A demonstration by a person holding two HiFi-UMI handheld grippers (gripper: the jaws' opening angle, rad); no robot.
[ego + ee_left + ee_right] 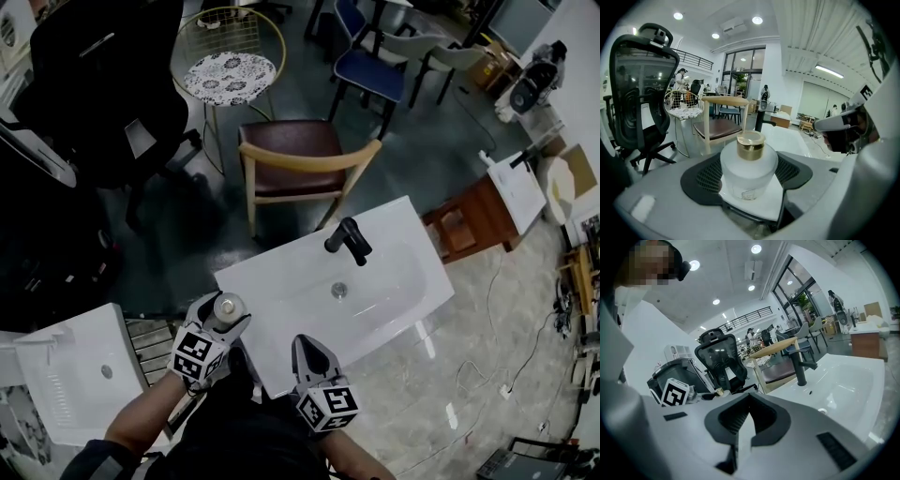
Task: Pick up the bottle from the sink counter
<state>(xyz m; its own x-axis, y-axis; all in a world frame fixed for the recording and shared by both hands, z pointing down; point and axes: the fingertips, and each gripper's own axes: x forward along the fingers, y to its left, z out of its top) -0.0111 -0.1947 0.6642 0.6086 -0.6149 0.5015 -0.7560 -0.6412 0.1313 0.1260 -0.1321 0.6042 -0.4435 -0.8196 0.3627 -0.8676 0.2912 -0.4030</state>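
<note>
**Head view.** Your left gripper (224,319), low and left of centre, has its jaws closed round the bottle (229,305), right at the near-left corner of the white sink counter (375,281). You've reached in from the counter's edge, so the jaws take the body from both sides and leave the top free. Your right gripper (307,348), at lower centre, points at the counter's near edge with its jaws together and nothing in them. It looks parked clear, since one gripper should be enough for this pick. The black faucet (349,240) stands well apart, mid-frame.

**Left gripper view.** The frosted bottle fills the centre, upright, with its gold cap (750,143) above the jaws. The dark pads (705,176) press on its left and right flanks, holding the wide body rather than the narrow neck, which I judge a sound hold for a straight lift. A white surface shows under the base; I can't tell whether the bottle rests on it or has cleared it.

**Right gripper view.** The two dark jaws meet at lower centre with no gap, empty. The basin (843,380) lies at the right of the frame, and your other gripper's marker cube (675,392) sits at the left.
</note>
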